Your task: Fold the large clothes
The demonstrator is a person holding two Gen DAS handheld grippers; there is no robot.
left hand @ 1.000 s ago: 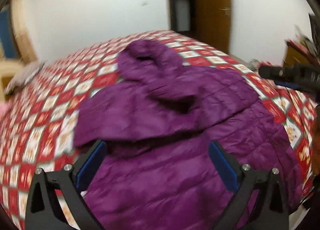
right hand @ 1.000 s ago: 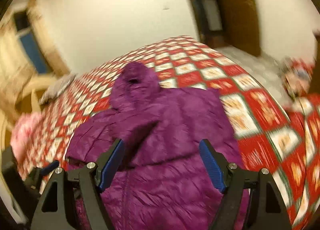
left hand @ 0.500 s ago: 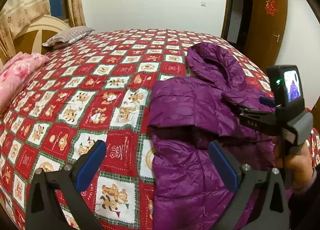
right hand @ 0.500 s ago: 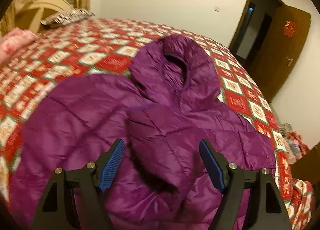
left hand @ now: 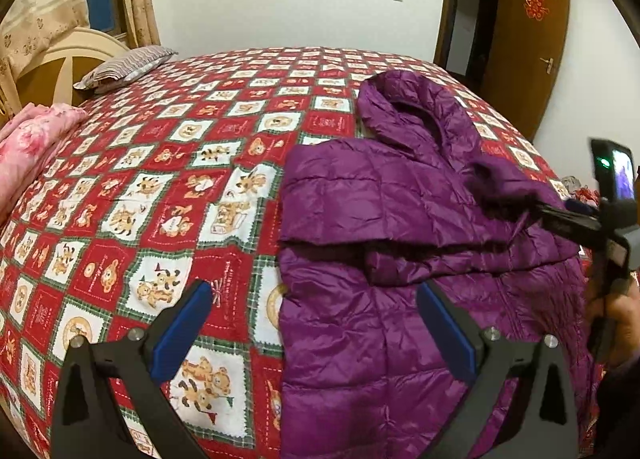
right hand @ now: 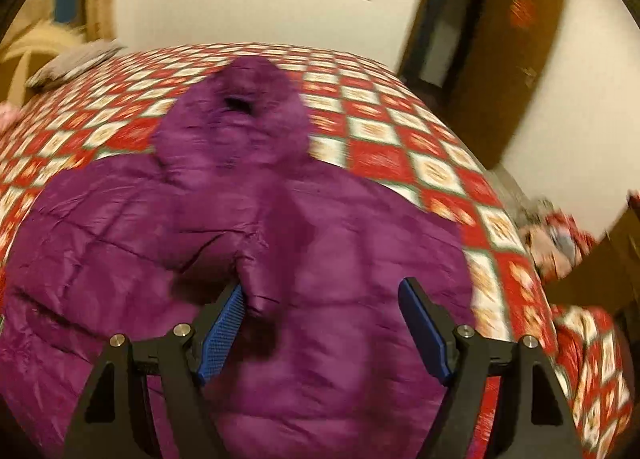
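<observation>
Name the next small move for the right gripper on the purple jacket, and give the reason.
Probably close the right gripper on the sleeve cuff: its jaws stand open over the purple jacket, and the cuff lies loose beside one pad, with that sleeve only partly folded across the body.

Left gripper [left hand: 314,323]: bare quilt [left hand: 168,187] ahead and left, free passage. Jacket [left hand: 400,219] bulks ahead-right; right gripper [left hand: 576,219] blocks far right. Pillow [left hand: 124,67] and pink blanket [left hand: 32,139] far left. Right gripper: sleeve [right hand: 260,283] between its jaws.
</observation>
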